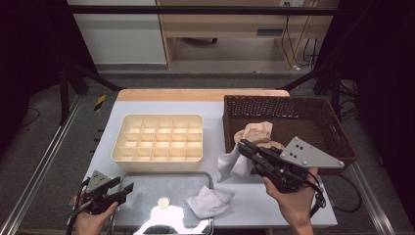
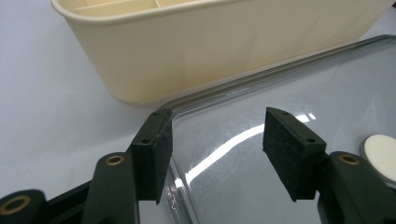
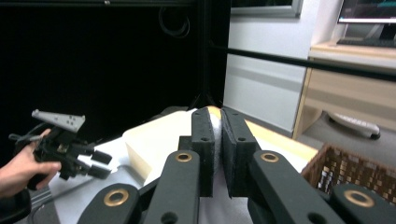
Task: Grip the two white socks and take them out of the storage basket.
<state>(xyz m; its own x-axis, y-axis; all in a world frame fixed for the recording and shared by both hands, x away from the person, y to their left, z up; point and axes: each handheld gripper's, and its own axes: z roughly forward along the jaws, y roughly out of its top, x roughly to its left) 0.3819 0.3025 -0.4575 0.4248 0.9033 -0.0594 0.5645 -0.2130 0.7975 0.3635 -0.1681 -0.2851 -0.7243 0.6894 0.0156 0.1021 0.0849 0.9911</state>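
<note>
The right hand-held gripper (image 1: pixel 243 146) is clamped on a white sock (image 1: pixel 230 165), which hangs limp from its jaws, long axis near vertical, above the desk (image 1: pixel 264 196) between the wicker basket (image 1: pixel 337 142) and the cream divided organizer (image 1: pixel 156 138). The organizer lies to that gripper's left (the likely destination). The left hand-held gripper (image 1: pixel 125 188) sits wide and empty over the metal tray (image 1: pixel 142 215). No legible writing.

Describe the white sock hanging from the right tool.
The white sock is soft knit fabric, pinched near its top between the shut pads of the right tool. It hangs limp and crumpled off the front left corner of the wicker basket, its lower end reaching the white table, apart from the other white sock.
</note>
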